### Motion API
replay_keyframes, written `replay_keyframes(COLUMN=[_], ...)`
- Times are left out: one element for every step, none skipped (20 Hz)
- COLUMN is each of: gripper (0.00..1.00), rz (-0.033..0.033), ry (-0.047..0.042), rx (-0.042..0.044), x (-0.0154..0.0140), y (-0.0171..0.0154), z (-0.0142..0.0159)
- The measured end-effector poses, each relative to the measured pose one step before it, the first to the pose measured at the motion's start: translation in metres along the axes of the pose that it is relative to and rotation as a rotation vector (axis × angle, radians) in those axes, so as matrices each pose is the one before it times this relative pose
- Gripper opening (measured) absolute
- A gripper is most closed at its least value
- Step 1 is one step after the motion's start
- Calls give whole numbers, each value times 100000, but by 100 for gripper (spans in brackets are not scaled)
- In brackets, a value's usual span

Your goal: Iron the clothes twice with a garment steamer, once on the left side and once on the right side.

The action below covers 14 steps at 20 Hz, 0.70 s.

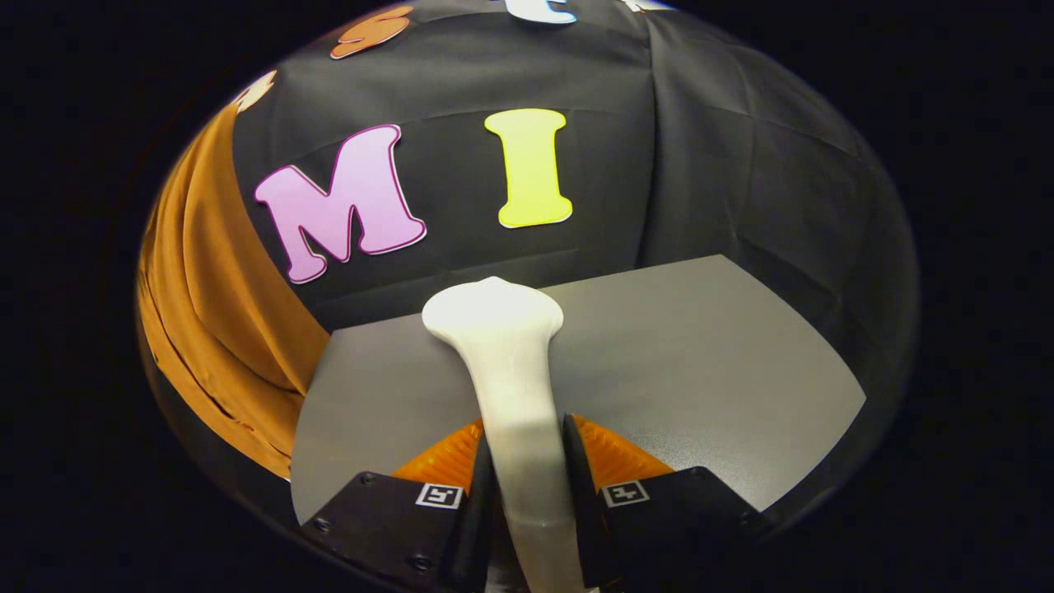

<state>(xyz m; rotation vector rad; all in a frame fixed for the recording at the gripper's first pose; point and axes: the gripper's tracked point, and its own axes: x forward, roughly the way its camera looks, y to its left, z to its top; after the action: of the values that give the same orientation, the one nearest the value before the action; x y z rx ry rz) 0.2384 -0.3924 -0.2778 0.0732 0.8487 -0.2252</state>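
The jaws hold the white garment steamer (509, 362) tight, so no room is left between them. The grey counter (708, 362) ahead lies bare on both sides. The orange cloth (214, 313) hangs just left of it.

The one camera rides on the gripper (527, 486), low behind its two fingers, and faces forward along them. The black fingers (473, 511) stand at 6 o'clock, very near the lens, pressing from both sides on the white steamer (510, 395), whose handle runs up from 6 o'clock to its broad head near the middle. The camera looks slightly down over the grey table (700, 362), which spreads from the middle toward 4 o'clock, close beneath. Beyond it, from 10 to 2 o'clock, the booth wall (741, 165) faces the lens, farther off. The orange garment (214, 313) hangs at 9 o'clock, beside the table's left edge. The fisheye lens bends straight edges.
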Motion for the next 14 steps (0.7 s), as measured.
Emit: replay_keyframes(gripper=[46, 40, 40, 40, 40, 40, 40, 40, 40, 40, 40, 39, 39, 39], rz=[-238, 770, 533, -275, -190, 174, 296, 201, 207, 459, 898, 968, 666, 460], ry=[-866, -1227, -1577, -1625, -1302, -1521, -2008, -2408, -2638, -2796, -2353, -1729, -2116, -2200], rx=[-396, 721, 1489, 1599, 1655, 1390, 1012, 271, 24, 400, 769, 634, 455, -189], x=[-630, -253, -59, -340, -302, -561, -773, -692, -906, -970, -1072, -860, -822, -825], y=[-182, 11, -216, -346, -341, -165, -118, -1, -45, 80, 174, 338, 293, 355], z=[335, 116, 198, 426, 206, 325, 424, 637, 440, 537, 416, 414, 441, 693])
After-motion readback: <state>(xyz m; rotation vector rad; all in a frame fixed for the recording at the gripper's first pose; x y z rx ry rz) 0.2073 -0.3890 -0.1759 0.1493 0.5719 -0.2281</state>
